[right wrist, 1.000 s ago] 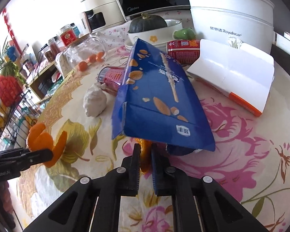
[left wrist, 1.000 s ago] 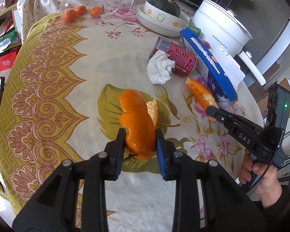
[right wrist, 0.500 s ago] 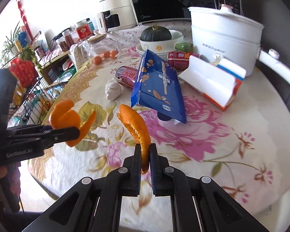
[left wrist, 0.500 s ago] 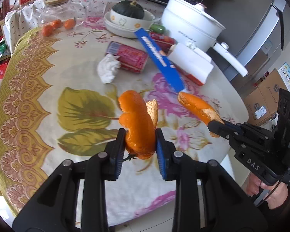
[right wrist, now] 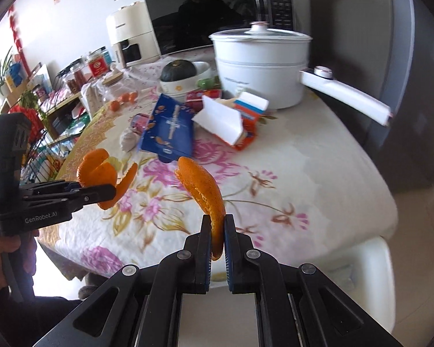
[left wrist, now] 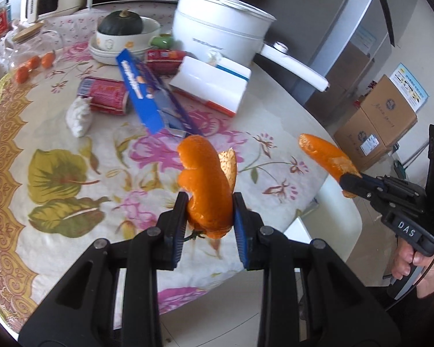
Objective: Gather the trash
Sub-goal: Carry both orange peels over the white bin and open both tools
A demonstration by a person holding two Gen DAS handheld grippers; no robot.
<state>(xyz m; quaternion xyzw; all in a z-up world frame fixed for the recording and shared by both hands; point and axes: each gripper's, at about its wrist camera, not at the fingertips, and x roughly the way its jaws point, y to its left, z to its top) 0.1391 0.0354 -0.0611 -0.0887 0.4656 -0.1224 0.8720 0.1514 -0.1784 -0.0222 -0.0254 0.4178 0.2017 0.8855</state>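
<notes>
currently the left gripper (left wrist: 209, 219) clamps a curled orange peel (left wrist: 205, 182); the right gripper (right wrist: 217, 238) pinches a long peel strip (right wrist: 201, 186). both peels hang above the counter (left wrist: 72, 202) near its front edge.

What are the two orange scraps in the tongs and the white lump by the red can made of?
Left scrap: citrus peel, glossy dimpled orange skin with pale pith inside. Right scrap: the same, a thinner curved strip. White lump beside the red can: probably crumpled tissue or paper napkin, matte and creased; too blurred to rule out cloth.
</notes>
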